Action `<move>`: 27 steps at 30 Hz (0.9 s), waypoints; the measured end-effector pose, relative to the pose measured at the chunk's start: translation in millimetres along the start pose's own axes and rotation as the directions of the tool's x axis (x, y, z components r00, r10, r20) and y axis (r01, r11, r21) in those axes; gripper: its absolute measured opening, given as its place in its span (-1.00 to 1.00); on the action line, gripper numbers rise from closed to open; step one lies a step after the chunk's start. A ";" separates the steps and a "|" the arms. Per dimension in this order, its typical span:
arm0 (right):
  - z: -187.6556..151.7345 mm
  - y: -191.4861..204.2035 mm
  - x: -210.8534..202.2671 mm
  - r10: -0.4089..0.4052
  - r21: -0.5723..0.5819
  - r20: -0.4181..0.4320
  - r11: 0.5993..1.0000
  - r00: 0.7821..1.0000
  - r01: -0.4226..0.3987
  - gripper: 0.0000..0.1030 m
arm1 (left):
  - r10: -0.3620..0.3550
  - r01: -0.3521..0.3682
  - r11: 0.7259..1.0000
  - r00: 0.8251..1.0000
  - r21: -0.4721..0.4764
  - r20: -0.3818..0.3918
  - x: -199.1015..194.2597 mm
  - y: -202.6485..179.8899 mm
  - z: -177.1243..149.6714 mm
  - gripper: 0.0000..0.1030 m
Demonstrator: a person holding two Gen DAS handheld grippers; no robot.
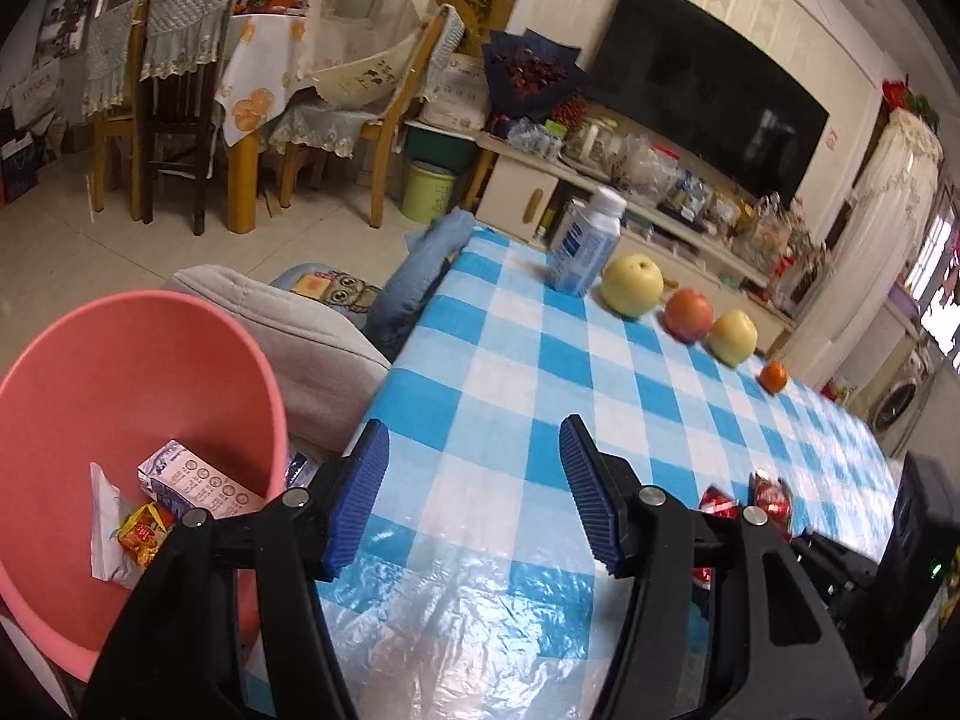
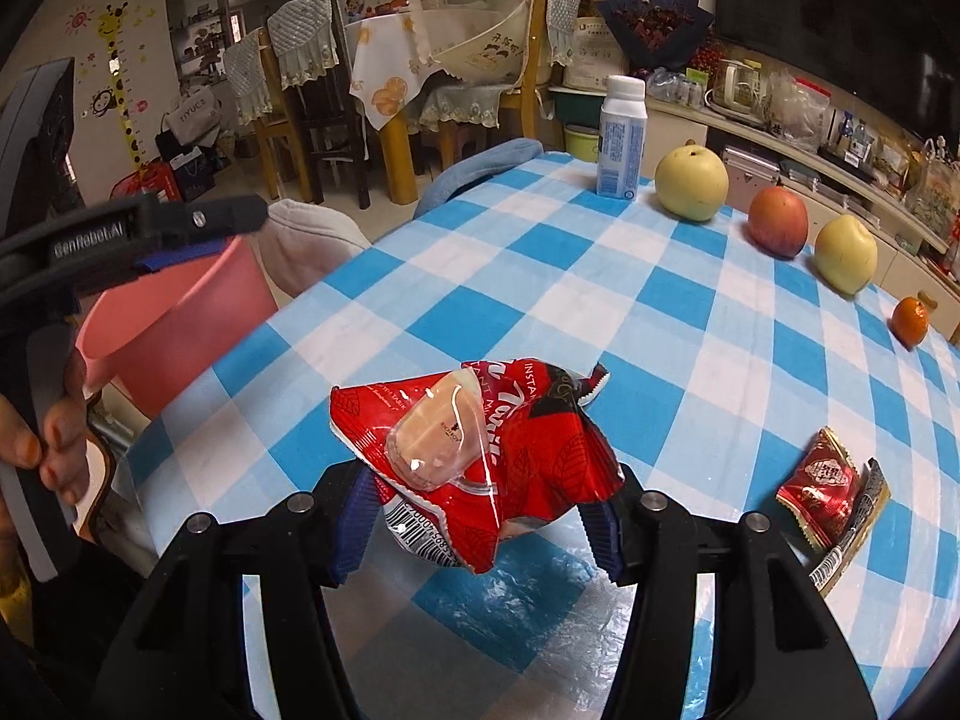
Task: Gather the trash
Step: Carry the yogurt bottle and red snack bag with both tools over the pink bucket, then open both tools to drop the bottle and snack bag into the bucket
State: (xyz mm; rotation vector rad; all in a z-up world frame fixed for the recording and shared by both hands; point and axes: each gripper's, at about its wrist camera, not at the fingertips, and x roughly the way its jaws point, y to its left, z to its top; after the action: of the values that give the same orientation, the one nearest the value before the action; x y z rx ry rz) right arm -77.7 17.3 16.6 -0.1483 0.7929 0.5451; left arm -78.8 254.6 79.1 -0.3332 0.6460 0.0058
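Note:
My right gripper (image 2: 474, 516) is shut on a crumpled red wrapper (image 2: 510, 456) with a clear plastic cup piece on it, held just above the checked table (image 2: 540, 276). A small red packet (image 2: 822, 489) lies on the table to its right. My left gripper (image 1: 474, 498) is open and empty over the table's left edge, beside the pink bin (image 1: 108, 372), which holds a small carton (image 1: 180, 480), a white wrapper and an orange packet. The bin also shows in the right wrist view (image 2: 174, 330). Red wrapper bits (image 1: 771, 495) show past my left gripper's right finger.
At the table's far side stand a white bottle (image 2: 621, 138), a pear (image 2: 690, 183), a red apple (image 2: 777, 222), a yellow apple (image 2: 846, 252) and a tangerine (image 2: 909, 321). A grey cushion (image 1: 288, 336) lies left of the table. Chairs and a TV cabinet stand beyond.

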 end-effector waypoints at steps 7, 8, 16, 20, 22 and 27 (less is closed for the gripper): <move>-3.0 -5.6 -3.0 0.039 -0.005 0.006 0.999 0.999 -0.039 0.14 | 0.105 -0.088 0.989 0.983 -0.117 0.147 -25.2 30.9 13.1 0.17; -2.4 -5.7 -4.5 0.044 -0.006 0.010 0.999 0.999 -0.044 0.14 | 0.125 -0.102 0.985 0.978 -0.138 0.165 -29.0 35.9 14.1 0.17; 4.8 5.6 -12.1 0.085 -0.015 0.031 0.996 0.996 -0.084 0.14 | 0.231 -0.189 0.962 0.949 -0.198 0.215 -47.5 57.4 23.0 0.17; 12.5 25.0 -12.1 0.108 -0.042 0.036 0.993 0.994 -0.106 0.14 | 0.264 -0.216 0.951 0.939 -0.219 0.220 -55.0 67.8 26.0 0.17; 17.3 36.1 -11.0 0.120 -0.057 0.036 0.991 0.992 -0.118 0.14 | 0.285 -0.231 0.943 0.932 -0.238 0.225 -59.7 77.0 26.7 0.17; 37.4 74.1 -8.2 0.166 -0.109 0.050 0.981 0.985 -0.159 0.14 | 0.319 -0.238 0.916 0.921 -0.324 0.224 -71.0 106.9 26.6 0.21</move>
State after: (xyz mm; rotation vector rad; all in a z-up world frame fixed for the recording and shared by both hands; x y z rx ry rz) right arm -97.0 89.3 54.1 -0.1638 0.7226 0.7432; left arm -131.5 370.9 108.7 -0.5121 0.4113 0.4223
